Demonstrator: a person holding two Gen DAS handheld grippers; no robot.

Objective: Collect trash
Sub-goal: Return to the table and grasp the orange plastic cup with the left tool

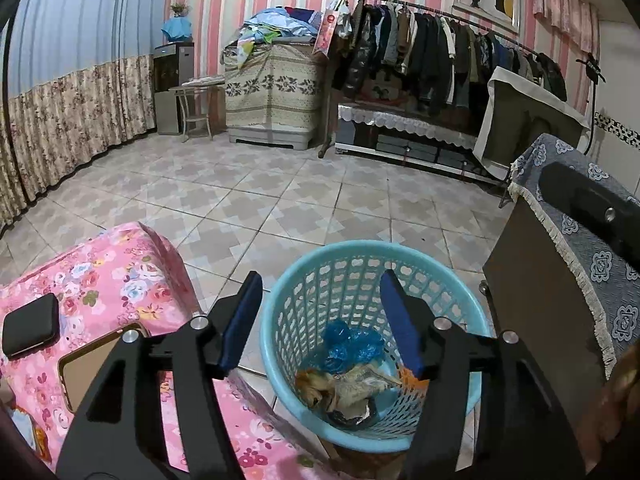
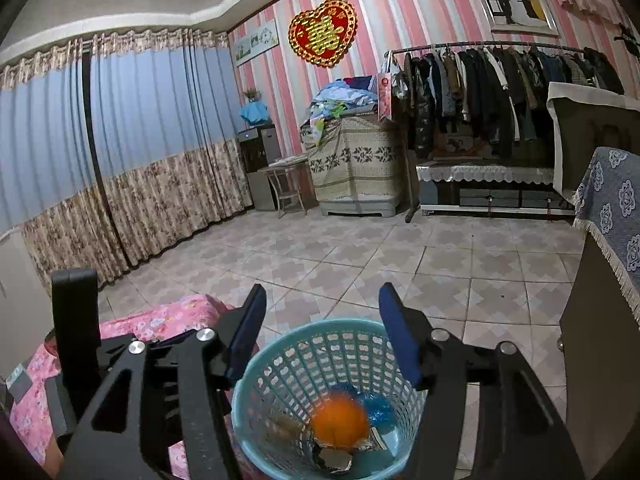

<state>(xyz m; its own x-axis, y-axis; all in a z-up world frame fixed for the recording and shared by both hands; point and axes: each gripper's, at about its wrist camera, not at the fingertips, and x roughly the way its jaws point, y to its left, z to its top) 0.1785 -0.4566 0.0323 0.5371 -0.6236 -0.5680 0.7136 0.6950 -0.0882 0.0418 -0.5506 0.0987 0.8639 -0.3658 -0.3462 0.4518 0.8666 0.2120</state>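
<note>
A light blue plastic mesh basket [image 1: 360, 246] stands on the tiled floor between a pink floral-covered surface and a cabinet. Inside lie a crumpled blue plastic bag [image 1: 352, 344], crumpled paper [image 1: 360, 388] and other scraps. My left gripper [image 1: 320, 292] hangs over the basket, open, nothing between its blue pads. My right gripper [image 2: 322, 300] is open above the same basket [image 2: 320, 326]. Below its jaws a blurred orange round thing [image 2: 340, 420] shows inside the basket, beside the blue bag [image 2: 378, 408]; neither pad touches it.
The pink floral surface [image 1: 120, 272] at the left carries a black case [image 1: 30, 330] and a phone [image 1: 92, 368]. A brown cabinet under a blue fringed cloth [image 1: 580, 280] stands close on the right. Tiled floor [image 1: 280, 200] stretches to a clothes rack [image 1: 440, 40] and curtains.
</note>
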